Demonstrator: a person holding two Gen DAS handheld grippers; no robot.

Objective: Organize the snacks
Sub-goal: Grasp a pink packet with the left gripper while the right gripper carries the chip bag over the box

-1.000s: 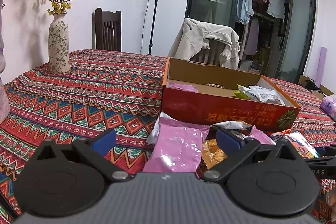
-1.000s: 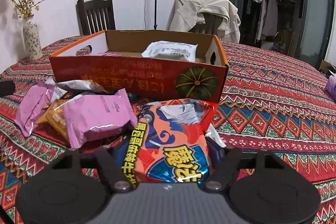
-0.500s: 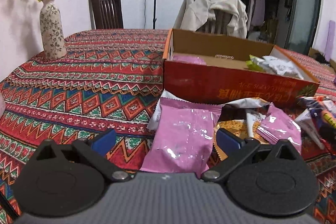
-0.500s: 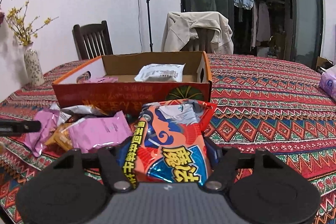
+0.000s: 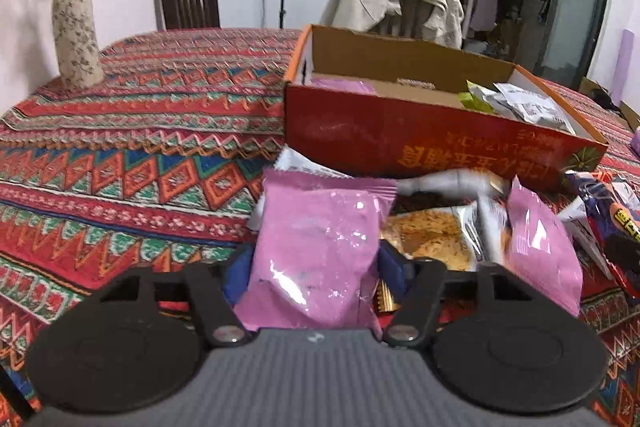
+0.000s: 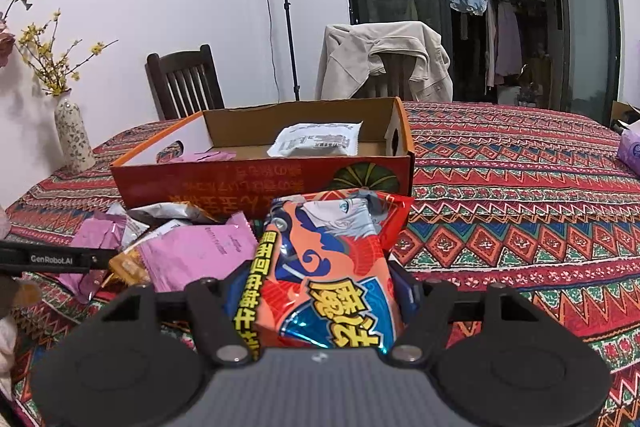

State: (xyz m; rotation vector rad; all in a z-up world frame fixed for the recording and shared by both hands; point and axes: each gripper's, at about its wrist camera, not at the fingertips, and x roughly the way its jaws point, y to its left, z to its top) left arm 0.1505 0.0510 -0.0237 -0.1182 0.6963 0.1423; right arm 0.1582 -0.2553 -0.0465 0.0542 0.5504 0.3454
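Right now your left gripper [image 5: 314, 263] is closing its jaws on a pink snack packet [image 5: 316, 247] lying at the near edge of the loose pile, in front of the cardboard box [image 5: 420, 143]. The blue pads sit at the packet's sides, and I judge they already touch it. Your right gripper [image 6: 318, 291] pinches an orange and blue snack bag [image 6: 328, 267], held just short of the box's front wall.

Watch the pink packet: its film is glossy, puffed with air and slippery, so a squeeze near the bottom seam could let it squirt forward or sag out when you lift. The neighbouring packets overlap it loosely, and a crinkled corner may drag along an orange-filled clear packet [image 5: 428, 239].

The right bag is stiff foil, wide and pillow-shaped; its top edge could catch the box's rim. The patterned cloth on the table [image 6: 520, 227] is woven and matte, so it could snag a dragged packet.
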